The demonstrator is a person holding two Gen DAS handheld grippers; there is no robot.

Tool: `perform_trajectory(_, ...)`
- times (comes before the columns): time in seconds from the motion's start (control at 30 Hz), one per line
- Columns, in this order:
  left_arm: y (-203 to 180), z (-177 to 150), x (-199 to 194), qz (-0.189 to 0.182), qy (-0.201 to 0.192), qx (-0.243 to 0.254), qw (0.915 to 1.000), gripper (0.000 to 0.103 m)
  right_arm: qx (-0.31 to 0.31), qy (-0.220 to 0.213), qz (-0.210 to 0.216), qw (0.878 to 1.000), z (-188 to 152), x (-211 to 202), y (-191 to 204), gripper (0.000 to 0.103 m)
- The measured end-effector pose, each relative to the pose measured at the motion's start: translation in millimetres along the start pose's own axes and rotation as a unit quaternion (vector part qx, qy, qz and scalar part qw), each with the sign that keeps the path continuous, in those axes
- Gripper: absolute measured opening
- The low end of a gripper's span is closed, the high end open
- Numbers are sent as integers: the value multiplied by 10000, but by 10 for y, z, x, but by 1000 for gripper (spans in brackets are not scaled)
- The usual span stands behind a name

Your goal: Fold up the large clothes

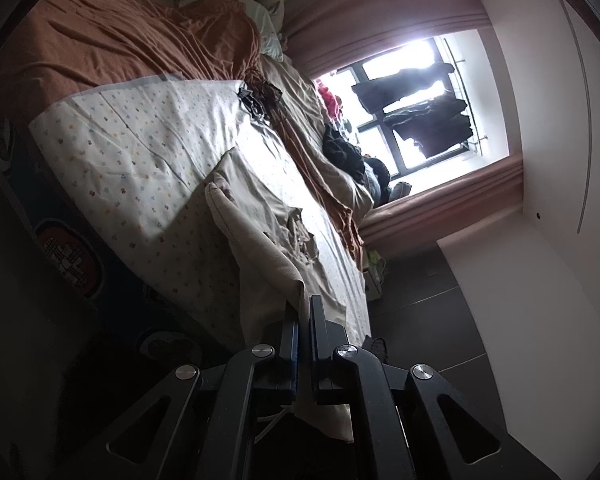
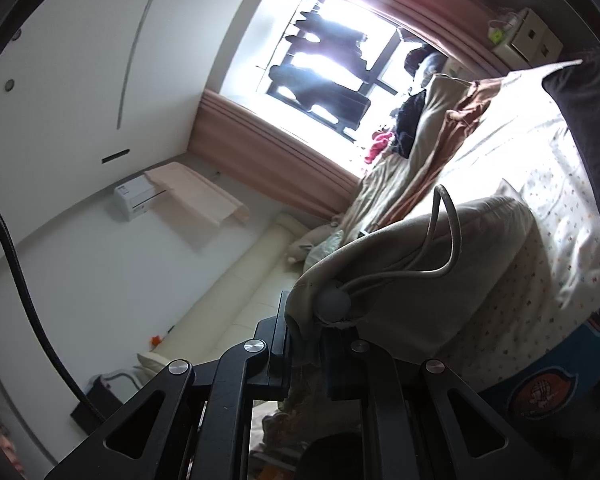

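Beige garment (image 1: 260,216) between both jaws

The beige, matt woven cloth garment (image 1: 256,216) looks soft and creased, with a smooth grey rubbery drawcord (image 2: 440,240) and a matt grey plastic toggle (image 2: 334,303). At its 9 o'clock, the white dotted cotton sheet (image 1: 140,152) is finely wrinkled. The rust-orange jersey blanket (image 1: 112,44) at 11 o'clock drapes in soft folds. The black matt plastic left gripper (image 1: 304,320) carries polished metal rivets (image 1: 262,350).
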State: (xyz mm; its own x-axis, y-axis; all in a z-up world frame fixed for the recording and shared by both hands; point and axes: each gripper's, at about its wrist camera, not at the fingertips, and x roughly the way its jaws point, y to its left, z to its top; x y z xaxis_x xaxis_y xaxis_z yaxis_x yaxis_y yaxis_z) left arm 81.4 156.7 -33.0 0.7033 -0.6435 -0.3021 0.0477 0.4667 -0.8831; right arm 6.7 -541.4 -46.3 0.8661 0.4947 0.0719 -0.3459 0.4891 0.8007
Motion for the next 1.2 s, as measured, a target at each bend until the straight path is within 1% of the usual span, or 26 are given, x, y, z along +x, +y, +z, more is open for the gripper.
perform_trajectory(0.13,-226,-8,-200,-176,-111,122,9997,3,-154,-47,197,9997,35,-6,100,12)
perform_trajectory(0.23,-401,38,-257,-209,-150,226,9994,3,-260,-42,238,9994,84,11,167,12)
perform_trajectory(0.33,-511,95,-225,-282,-187,344,9988,3,-430,-66,222,9988,156,34,179,12)
perform_trajectory(0.47,-591,208,-101,-262,-238,459,9983,3,-362,-232,267,9987,226,52,77,12)
perform_trajectory(0.6,-697,404,120,-252,-307,516,9979,4,-267,-341,193,9989,355,208,-11,12)
perform_trajectory(0.87,-1040,904,737,-138,-361,737,9965,4,-328,-487,24,9983,799,672,-103,12)
perform_trajectory(1.0,-1155,1163,1117,31,-360,814,9960,4,-277,-490,-107,9984,998,929,-227,12)
perform_trajectory(1.2,-1138,1499,1727,268,-292,798,9960,4,-156,-475,-335,9982,1214,1250,-450,12)
